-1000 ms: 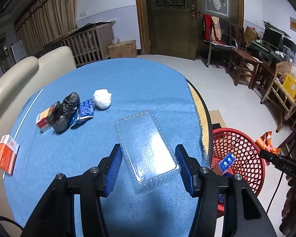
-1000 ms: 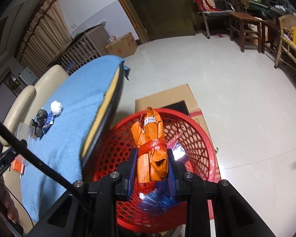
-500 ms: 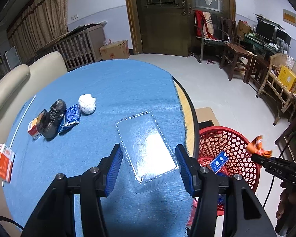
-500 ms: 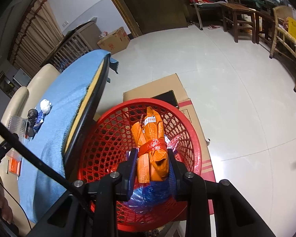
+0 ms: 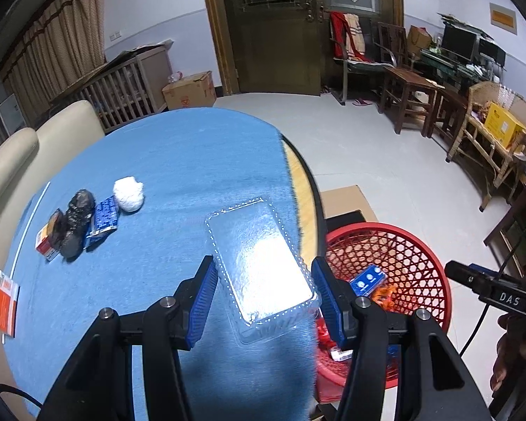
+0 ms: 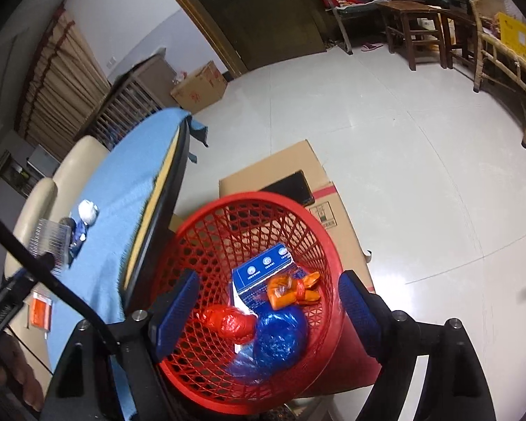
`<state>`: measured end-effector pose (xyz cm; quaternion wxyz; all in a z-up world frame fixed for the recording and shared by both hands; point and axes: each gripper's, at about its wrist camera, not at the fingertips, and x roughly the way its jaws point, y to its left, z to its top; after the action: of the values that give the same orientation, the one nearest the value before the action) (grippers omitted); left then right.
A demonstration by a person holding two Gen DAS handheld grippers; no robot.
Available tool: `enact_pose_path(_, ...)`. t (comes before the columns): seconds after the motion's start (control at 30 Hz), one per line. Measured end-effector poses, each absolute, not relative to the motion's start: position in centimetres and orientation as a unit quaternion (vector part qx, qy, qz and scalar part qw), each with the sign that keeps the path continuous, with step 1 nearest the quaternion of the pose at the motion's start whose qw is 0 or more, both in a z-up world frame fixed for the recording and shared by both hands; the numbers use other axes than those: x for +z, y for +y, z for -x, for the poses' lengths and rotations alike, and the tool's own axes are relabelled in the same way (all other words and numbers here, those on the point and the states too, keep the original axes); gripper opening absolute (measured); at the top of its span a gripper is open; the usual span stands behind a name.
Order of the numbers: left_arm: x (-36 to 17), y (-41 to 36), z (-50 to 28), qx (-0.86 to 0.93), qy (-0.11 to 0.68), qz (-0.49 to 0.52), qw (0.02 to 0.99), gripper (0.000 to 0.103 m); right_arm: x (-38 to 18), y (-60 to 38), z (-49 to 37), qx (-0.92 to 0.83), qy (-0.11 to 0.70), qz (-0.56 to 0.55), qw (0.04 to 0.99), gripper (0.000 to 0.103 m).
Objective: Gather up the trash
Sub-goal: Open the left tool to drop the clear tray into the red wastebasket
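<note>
My left tongs (image 5: pixel 263 294) clamp the clear tray (image 5: pixel 259 263), carried over the bench (image 5: pixel 179 161) edge, short of the red basket (image 5: pixel 435 273). Risk: the thin, slick plastic may buckle or slide from the pads; an early release would drop it on the floor. My right tongs (image 6: pixel 268 310) have just been opening and stand apart, empty, above the basket; the orange wrapper (image 6: pixel 292 289) lies inside. Risk: swinging back, either tongs may clip the rim and tip the basket.
</note>
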<state>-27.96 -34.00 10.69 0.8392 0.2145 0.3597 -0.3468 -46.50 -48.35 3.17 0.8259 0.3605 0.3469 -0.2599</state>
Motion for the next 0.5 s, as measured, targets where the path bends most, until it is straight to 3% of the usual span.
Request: enact_pose_path(0.5, 9.3, -39.6, 31.4, -0.410, 0.375, -0.231, 0.799, 0.057, 4.3, -51.0, 51.1, -0.301, 0.305, -0.386, 0.817, 0.085)
